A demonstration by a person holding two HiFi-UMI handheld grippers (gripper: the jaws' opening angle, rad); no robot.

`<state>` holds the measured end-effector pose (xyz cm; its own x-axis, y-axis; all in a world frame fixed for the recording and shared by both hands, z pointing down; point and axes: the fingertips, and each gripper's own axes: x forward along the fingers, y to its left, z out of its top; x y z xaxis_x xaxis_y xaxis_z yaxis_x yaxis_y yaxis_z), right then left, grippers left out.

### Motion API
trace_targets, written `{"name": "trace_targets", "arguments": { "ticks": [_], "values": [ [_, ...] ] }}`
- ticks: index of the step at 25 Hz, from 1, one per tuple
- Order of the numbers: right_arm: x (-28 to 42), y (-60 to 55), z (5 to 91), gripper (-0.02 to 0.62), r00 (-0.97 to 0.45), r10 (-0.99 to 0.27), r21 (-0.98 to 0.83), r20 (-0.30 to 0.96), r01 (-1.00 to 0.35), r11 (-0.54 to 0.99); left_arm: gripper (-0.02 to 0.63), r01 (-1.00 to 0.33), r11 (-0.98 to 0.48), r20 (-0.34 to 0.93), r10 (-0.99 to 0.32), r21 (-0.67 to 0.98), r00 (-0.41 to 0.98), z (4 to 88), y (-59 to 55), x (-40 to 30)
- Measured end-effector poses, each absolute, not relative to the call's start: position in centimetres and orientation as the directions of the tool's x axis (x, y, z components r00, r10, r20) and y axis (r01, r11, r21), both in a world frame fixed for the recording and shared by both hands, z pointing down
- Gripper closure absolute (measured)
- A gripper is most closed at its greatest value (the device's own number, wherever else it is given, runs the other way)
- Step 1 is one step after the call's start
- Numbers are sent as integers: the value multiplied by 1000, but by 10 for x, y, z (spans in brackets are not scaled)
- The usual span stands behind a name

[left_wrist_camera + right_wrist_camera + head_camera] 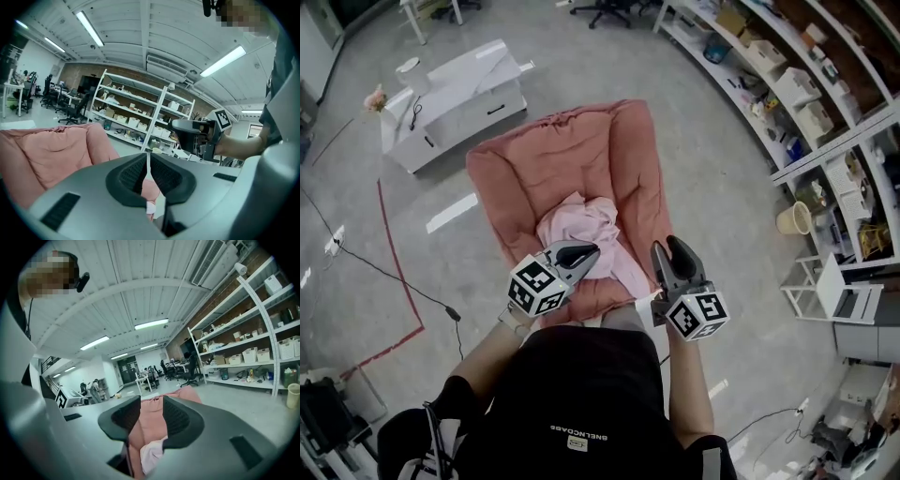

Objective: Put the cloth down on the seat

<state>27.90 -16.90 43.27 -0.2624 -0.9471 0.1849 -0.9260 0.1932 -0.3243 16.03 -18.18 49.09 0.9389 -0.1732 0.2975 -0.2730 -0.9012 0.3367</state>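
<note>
Left gripper (581, 253) is held low in front of the person, and in the left gripper view (148, 161) its jaws are seen closed together. Only a thin slit is left between the ribbed pads and nothing is held there. Right gripper (670, 248) is held beside it. In the right gripper view (151, 404) its jaws stand apart and nothing is clamped between them; only the things that lie beyond are seen through the gap.

The pink cloth (578, 225) lies crumpled on the seat (581, 150), just ahead of both grippers and nearer to the left one. It is not touched by either. Through the open right jaws a piece of the cloth (151, 454) is seen below, with the pink-red seat (150, 425) behind it.

Each gripper carries a marker cube (536, 287) with black and white squares; no letters are printed on them. A line of white print is seen on the black shirt (581, 412) below the grippers, but it is small and turned, so it cannot be read with certainty.

Far ahead and left of the left gripper a white cabinet (455, 98) stands, and a red line (394, 253) is marked on the floor. Right of the right gripper stand shelves (806, 94) with boxes, whose labels are too small to be read, and a pale bucket (794, 218).
</note>
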Motion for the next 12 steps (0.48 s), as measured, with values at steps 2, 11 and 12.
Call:
{"name": "trace_targets", "arguments": {
  "ticks": [2, 11, 12],
  "values": [
    [283, -154, 428, 432, -238, -958, -333, 161, -927, 174, 591, -252, -907, 295, -152, 337, 943, 488, -173, 167],
    [299, -113, 429, 439, -167, -976, -386, 136, -917, 103, 591, -168, -927, 300, -64, 336, 952, 478, -142, 192],
    [300, -110, 430, 439, -161, -978, -391, 136, -916, 96, 591, -163, -928, 301, -58, 334, 952, 477, -141, 192]
  ]
}}
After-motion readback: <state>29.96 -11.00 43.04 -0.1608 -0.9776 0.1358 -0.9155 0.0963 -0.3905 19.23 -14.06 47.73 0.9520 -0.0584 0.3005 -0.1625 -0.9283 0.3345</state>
